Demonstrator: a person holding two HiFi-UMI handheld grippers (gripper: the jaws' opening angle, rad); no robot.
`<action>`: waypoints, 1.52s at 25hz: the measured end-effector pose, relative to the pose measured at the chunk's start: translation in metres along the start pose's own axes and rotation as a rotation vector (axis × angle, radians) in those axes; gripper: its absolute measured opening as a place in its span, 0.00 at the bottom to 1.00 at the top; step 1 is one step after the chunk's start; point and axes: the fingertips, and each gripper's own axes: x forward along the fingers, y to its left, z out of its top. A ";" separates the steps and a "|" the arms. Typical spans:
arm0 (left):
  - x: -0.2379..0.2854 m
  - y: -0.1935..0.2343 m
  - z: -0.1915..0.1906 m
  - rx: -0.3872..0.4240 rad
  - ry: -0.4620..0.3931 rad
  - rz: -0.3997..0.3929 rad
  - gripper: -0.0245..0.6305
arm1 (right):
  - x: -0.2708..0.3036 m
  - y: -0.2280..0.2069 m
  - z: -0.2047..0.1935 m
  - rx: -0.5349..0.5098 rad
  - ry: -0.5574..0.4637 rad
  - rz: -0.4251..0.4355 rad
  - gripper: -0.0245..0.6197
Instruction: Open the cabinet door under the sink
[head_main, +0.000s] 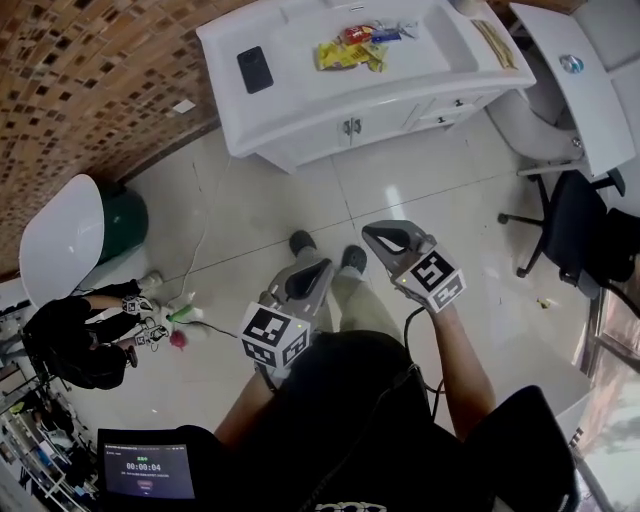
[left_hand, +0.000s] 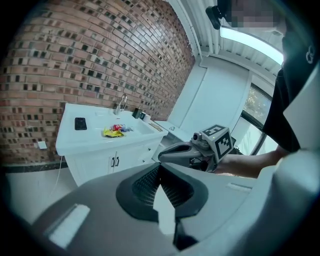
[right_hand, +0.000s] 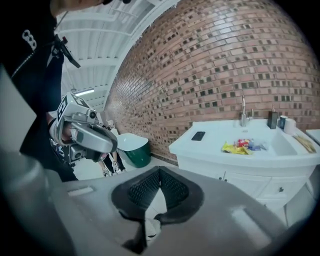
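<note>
White cabinet door (head_main: 322, 133) under the sink (head_main: 432, 56) sits closed, well ahead of my jaws; left gripper (left_hand: 160, 169) and right gripper (right_hand: 159, 172) both pinched together on nothing, so I judge: step closer, part one pair, clamp the handle (head_main: 348, 126), pull straight.

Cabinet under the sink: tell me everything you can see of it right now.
The cabinet is white and glossy-looking, standing on the tiled floor against the brick wall. Two doors meet at the middle, each with a small dark vertical handle; both doors are shut. Small drawers sit to their right. Neither the left gripper nor the right gripper touches it.
</note>
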 end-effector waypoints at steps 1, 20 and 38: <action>0.003 0.005 0.004 -0.010 -0.009 0.005 0.06 | 0.004 -0.006 0.000 0.003 0.004 0.000 0.03; 0.071 0.111 -0.032 -0.036 -0.036 -0.075 0.06 | 0.135 -0.157 -0.077 0.068 0.064 -0.255 0.03; 0.138 0.204 -0.081 -0.033 0.028 -0.128 0.06 | 0.236 -0.248 -0.169 0.087 0.125 -0.336 0.14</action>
